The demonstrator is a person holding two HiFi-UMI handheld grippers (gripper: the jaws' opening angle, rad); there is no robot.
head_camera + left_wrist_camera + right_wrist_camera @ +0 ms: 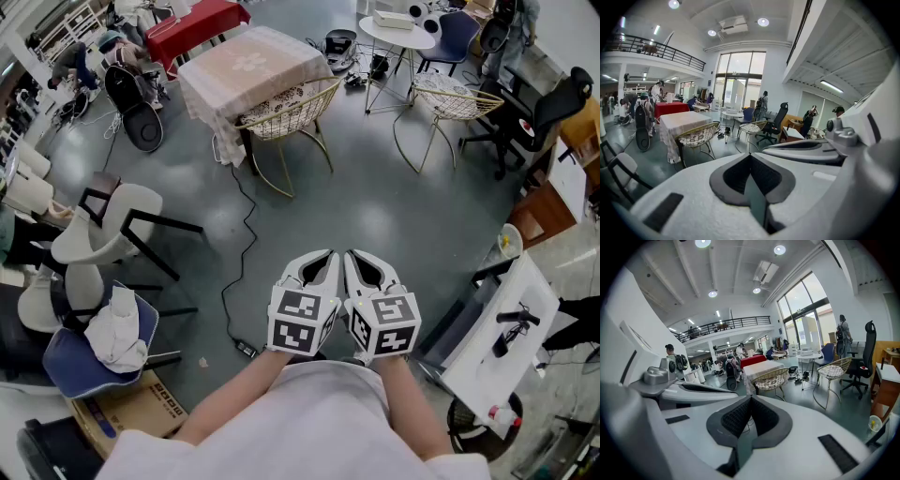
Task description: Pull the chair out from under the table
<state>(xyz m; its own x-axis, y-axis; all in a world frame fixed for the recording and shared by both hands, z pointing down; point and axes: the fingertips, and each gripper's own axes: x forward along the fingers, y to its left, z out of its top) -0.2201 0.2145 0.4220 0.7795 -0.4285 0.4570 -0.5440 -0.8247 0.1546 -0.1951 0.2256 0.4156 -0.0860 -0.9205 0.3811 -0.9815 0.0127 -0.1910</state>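
Both tools are clamped shut on nothing. The left tool (pixel 326 255) and right tool (pixel 354 255) sit side by side close in front of the person's body, and each gripper view shows the dark pads meeting with nothing between them. The wire chair (pixel 286 117) is well ahead across open floor and a bit left of centre, so I'd say the left tool has the slightly shorter reach. It's tucked under the near corner of the cloth-covered desk (pixel 248 56) with its curved back rim facing this way, so the pull should come roughly straight back toward the person. The head view shows a black cable (pixel 248 211) trailing across the floor in between. The gripper views miss that but give the chair side-on, legs and back height, plus a second wire chair (pixel 836 369) off to the right.
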